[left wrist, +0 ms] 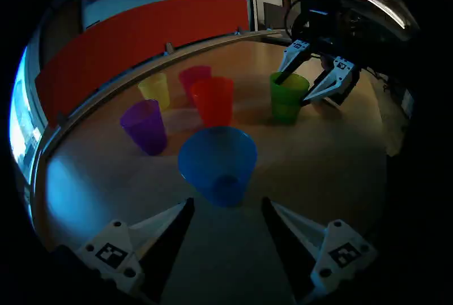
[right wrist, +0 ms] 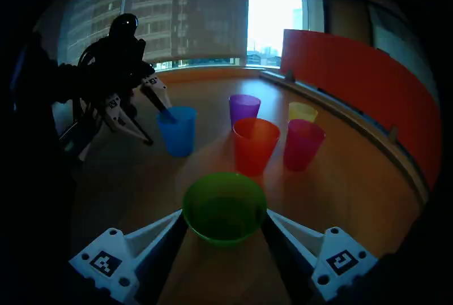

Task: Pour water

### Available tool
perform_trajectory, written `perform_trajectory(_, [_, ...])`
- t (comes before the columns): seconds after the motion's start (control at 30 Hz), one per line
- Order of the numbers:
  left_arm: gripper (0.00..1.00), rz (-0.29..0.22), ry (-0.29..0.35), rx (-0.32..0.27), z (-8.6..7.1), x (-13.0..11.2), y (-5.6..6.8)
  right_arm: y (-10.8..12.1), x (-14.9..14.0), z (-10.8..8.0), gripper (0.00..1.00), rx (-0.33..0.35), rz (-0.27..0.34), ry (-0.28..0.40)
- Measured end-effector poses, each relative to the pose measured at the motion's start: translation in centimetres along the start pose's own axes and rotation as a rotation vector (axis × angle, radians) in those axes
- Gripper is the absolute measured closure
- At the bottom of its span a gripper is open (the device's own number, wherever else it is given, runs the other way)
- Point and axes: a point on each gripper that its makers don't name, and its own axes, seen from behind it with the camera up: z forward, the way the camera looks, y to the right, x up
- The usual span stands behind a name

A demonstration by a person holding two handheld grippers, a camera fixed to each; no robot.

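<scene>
The left tool (left wrist: pixel 225 203) was held wide just short of the blue cup (left wrist: pixel 218 163) on the tabletop (left wrist: pixel 328 158); the right tool (right wrist: pixel 224 217) was spread wide around the green cup (right wrist: pixel 225 206)

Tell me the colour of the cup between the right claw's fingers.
Green translucent plastic cup, best seen in the right gripper view.

cups: 6 | per colour: 1 blue cup (left wrist: pixel 218 163), 1 green cup (left wrist: pixel 287 95), 1 orange cup (left wrist: pixel 214 100), 1 purple cup (left wrist: pixel 144 125), 1 yellow cup (left wrist: pixel 154 89), 1 pink cup (left wrist: pixel 195 78) | tongs: 2, left tongs (left wrist: pixel 226 203) and right tongs (right wrist: pixel 225 211) | fingers (left wrist: pixel 153 231): 2 per tongs | square markers (left wrist: pixel 110 254): 1 per finger | tabletop (left wrist: pixel 340 158): 1 | red panel (left wrist: pixel 141 33): 1
</scene>
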Motion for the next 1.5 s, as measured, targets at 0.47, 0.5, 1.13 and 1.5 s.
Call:
perform_trajectory(0.47, [0.13, -0.010, 0.004, 0.018, -0.8, -0.1, 0.2, 0.4, -1.3, -0.2, 0.09, -0.023, -0.001, -0.035])
perform_trajectory(0.5, [0.13, -0.010, 0.005, 0.020, -0.8, 0.0, 0.1, 0.4, -1.5, -0.2, 0.08, -0.027, -0.004, -0.041])
perform_trajectory(1.13, [0.13, -0.045, 0.005, 0.066, -2.2, -0.8, -0.8, 0.7, -2.1, -2.0, 0.05, -0.069, 0.014, -0.063])
perform_trajectory(1.5, [0.13, -0.053, 0.008, 0.103, -3.4, -0.9, -2.0, 0.5, -2.2, -4.1, 0.04, -0.102, 0.021, -0.082])
